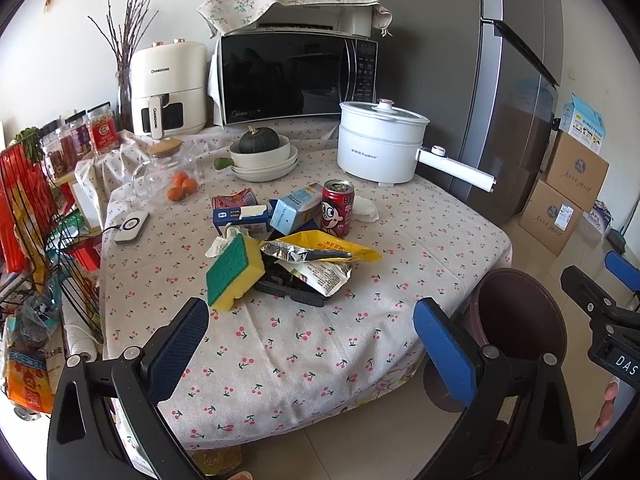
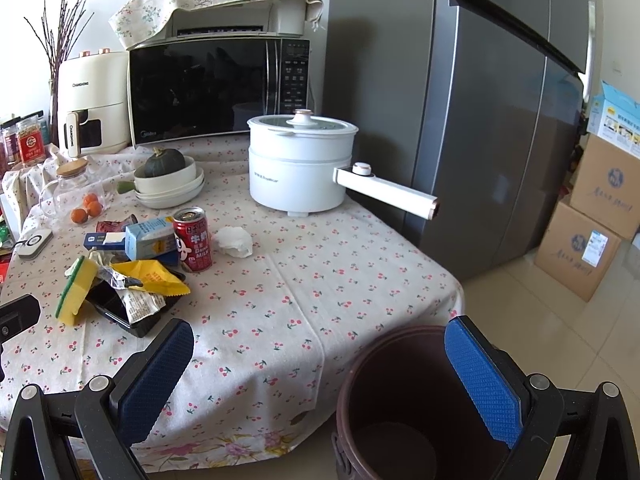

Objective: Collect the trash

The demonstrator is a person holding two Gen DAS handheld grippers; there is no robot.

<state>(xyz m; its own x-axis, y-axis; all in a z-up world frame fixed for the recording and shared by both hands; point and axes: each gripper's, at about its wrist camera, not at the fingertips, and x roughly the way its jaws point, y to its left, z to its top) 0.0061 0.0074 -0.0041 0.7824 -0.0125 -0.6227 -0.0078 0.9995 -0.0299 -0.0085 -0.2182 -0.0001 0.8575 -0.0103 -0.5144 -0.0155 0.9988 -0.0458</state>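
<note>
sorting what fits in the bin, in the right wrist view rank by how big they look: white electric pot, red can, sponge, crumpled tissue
1. white electric pot
2. sponge
3. red can
4. crumpled tissue
The sponge and red can look close in size, so I would not rank them firmly.

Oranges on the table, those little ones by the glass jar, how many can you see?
3. The small oranges sit clustered on the table beside the glass jar: one at the back, one to its right, one in front. The jar might hide more.

"Changhong" on air fryer (image 1: 168, 88); "Royalstar", prob., on white pot (image 1: 378, 146); "Midea" on microwave (image 2: 208, 88).
</note>
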